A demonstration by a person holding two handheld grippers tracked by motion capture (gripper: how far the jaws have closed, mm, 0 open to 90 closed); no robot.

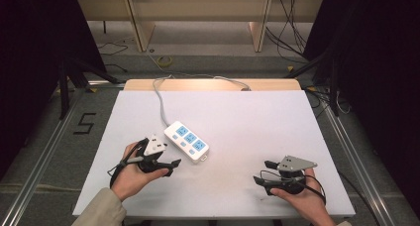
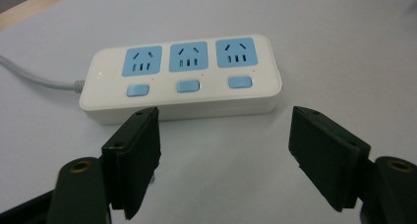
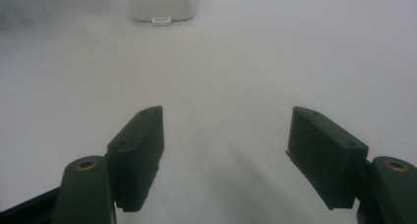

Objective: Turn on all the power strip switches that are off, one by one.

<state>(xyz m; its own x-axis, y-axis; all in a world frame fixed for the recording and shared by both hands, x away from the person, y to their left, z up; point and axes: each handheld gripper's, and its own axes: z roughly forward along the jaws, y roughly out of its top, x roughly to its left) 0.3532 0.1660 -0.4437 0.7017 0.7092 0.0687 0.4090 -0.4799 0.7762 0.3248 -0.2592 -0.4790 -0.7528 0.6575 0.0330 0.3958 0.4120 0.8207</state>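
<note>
**Power strip on the white table, both grippers spread and empty**

We see a white power strip (image 1: 186, 141) lying flat on the white table (image 1: 257, 122), left of centre and angled so that its grey cord (image 1: 161, 99) runs off toward the far edge. It has three blue sockets in a row, each with a blue button beside it.

Our left gripper (image 1: 171, 166) sits near the table's front-left, held in the left hand (image 1: 133, 174), just beside the strip but not touching it. In the left gripper view the strip (image 2: 182, 79) lies crosswise just beyond the fingertips (image 2: 140, 135) — the jaws stand wide apart with nothing between them, only bare table.

Our right gripper (image 1: 262, 172) rests at the front-right, held in the right hand (image 1: 299, 196), well apart from the strip. In the right gripper view its jaws are likewise spread wide and hold nothing — the strip's near end (image 3: 163, 5) shows far off at the top edge.
</note>
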